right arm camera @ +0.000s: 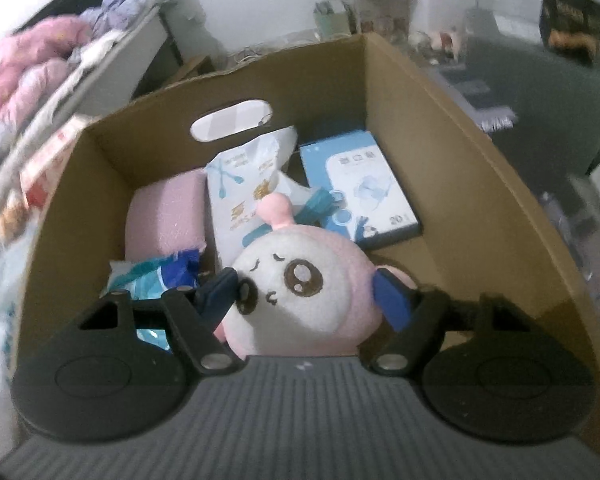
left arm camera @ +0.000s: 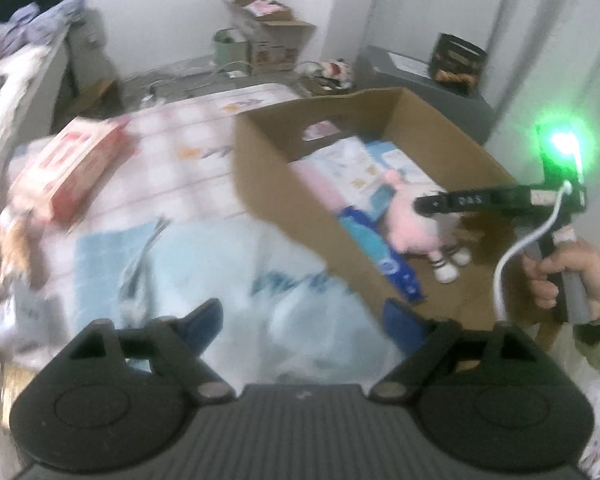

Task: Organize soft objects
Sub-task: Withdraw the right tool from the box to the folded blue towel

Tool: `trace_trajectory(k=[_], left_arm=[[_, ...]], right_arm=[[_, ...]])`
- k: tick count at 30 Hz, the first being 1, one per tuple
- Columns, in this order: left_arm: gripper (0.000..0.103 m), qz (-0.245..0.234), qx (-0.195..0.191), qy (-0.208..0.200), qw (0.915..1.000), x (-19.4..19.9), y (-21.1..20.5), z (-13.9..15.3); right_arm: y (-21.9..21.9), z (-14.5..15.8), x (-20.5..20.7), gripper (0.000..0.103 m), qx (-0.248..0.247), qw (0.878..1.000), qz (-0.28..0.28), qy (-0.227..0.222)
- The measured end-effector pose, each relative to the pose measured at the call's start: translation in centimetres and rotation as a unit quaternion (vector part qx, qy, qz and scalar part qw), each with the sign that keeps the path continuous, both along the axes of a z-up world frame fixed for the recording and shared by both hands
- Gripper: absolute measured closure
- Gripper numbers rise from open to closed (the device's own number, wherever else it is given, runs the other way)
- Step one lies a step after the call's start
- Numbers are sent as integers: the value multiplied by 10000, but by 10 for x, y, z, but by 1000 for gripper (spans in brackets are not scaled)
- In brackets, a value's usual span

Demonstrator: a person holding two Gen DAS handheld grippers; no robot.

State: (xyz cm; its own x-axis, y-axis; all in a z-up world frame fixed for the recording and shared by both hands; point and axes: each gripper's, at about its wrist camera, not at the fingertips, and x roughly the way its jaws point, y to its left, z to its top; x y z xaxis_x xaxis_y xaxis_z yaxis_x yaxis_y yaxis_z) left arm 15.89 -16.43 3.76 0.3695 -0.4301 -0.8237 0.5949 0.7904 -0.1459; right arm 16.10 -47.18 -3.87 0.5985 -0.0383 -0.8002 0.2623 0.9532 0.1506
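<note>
A pink and white plush toy (right arm camera: 300, 296) sits between the blue pads of my right gripper (right arm camera: 304, 292), inside an open cardboard box (right arm camera: 440, 152). The pads press its head on both sides. In the left wrist view the same plush toy (left arm camera: 412, 224) hangs in the box from my right gripper (left arm camera: 432, 204). My left gripper (left arm camera: 300, 320) is open and empty above a pale blue soft pack (left arm camera: 220, 264) on the bed. The box also holds a pink roll (right arm camera: 168, 216), a white pouch (right arm camera: 248, 192) and a blue carton (right arm camera: 360, 188).
A red and white carton (left arm camera: 76, 168) lies on the bed left of the cardboard box (left arm camera: 284, 184). A grey cabinet (left arm camera: 420, 84) with a dark bag stands behind it. More boxes (left arm camera: 268, 32) stand by the far wall. Pink bedding (right arm camera: 28, 68) is piled at the left.
</note>
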Motion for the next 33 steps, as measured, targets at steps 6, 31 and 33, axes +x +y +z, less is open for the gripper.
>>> trace_trajectory(k=[6, 31, 33], left_arm=[[15, 409, -163, 80, 9990, -3, 42, -8], [15, 1391, -422, -661, 9872, -65, 183, -5], [15, 1454, -403, -717, 9860, -66, 191, -7]], right_arm=[[8, 5, 0, 28, -28, 10000, 21, 81], [37, 100, -56, 17, 1150, 9878, -315, -1003], [58, 111, -52, 17, 1197, 9876, -89, -1013]])
